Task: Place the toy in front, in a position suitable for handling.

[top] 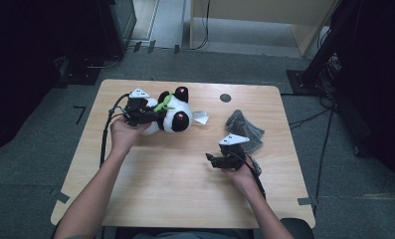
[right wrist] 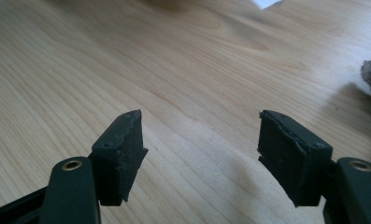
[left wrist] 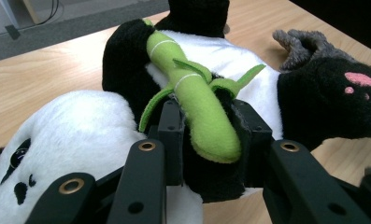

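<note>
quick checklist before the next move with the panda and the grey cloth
1. Left tongs clamped on the plush panda: ok, the jaws pinch its black limb beside the green bamboo stick.
2. Panda lifted off the table: cannot tell.
3. Right tongs free: ok, jaws apart with bare wood between them.
4. Grey cloth within reach: ok, it lies just beyond the right tongs.
5. White tag free of the grip: ok, it sticks out on the panda's far side.

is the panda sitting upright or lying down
Lying down: the panda is on its side on the table, with the left claw shut on its bamboo-holding arm.
</note>
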A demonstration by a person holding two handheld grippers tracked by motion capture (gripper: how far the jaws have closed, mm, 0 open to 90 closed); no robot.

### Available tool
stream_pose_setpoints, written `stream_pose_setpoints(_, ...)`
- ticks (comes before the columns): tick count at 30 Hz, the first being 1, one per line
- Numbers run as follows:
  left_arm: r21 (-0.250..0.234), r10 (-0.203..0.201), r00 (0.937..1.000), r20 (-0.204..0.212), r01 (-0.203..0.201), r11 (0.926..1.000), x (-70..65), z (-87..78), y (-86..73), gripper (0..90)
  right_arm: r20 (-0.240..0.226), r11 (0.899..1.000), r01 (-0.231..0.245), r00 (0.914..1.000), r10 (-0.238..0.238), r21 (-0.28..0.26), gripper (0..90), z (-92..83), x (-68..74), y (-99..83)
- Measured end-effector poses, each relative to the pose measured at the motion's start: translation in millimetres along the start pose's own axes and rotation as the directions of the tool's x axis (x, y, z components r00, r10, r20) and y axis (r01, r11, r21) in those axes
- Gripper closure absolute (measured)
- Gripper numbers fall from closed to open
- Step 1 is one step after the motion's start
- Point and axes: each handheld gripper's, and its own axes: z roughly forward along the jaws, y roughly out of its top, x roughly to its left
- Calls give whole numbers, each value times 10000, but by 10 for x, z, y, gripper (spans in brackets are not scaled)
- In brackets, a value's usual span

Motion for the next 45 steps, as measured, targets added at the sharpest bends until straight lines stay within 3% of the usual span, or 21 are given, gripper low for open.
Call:
stream_pose_setpoints(2, 26, 28, 10000, 27, -29, 10000, -19, -11, -9, 686, -21, 9999, -83, 10000, 83, -64, 327, -20, -14, 6)
stream_pose_setpoints(5, -108, 161, 9996, 223, -159, 9998, -142, -72, -53, 686, -272, 9988, -325, 9991, 335, 363, 319, -80, -122, 71)
stream_pose_setpoints(7, -168, 163, 9995, 281, -158, 9997, -177, -86, -68, 686, -343, 9983, -477, 9982, 489, 342, 331, -106, -158, 71)
stream_pose_setpoints(16, -57, -49, 9975, 707, 53, 10000, -469, -136, -238, 686, 197, 9976, -657, 9976, 661, -230, 340, -292, -341, 113)
stream_pose_setpoints(21, -108, 50, 9976, 690, -43, 9999, -641, -116, -315, 682, 314, 9963, -768, 9965, 780, -376, 351, -345, -396, 123)
stream_pose_setpoints(24, 7, 151, 9961, 875, -152, 9999, -760, -83, -355, 679, 557, 9946, -728, 9955, 770, -737, 365, -409, -454, 141)
stream_pose_setpoints(27, 21, 162, 9947, 1019, -165, 9999, -877, -60, -395, 679, 688, 9930, -889, 9932, 943, -776, 367, -434, -516, 162)
stream_pose_setpoints(39, -180, 86, 9888, 1487, -60, 9998, -1190, 32, -414, 676, 1241, 9871, -1213, 9832, 1340, -1046, 404, -430, -798, 256)
stream_pose_setpoints(41, -238, 240, 9881, 1517, -206, 9995, -1280, 82, -408, 675, 1354, 9863, -1196, 9816, 1346, -1137, 414, -398, -843, 282)
stream_pose_setpoints(45, -201, 364, 9870, 1562, -337, 9992, -1336, 146, -427, 673, 1563, 9878, -1194, 9786, 1340, -996, 431, -321, -917, 302)
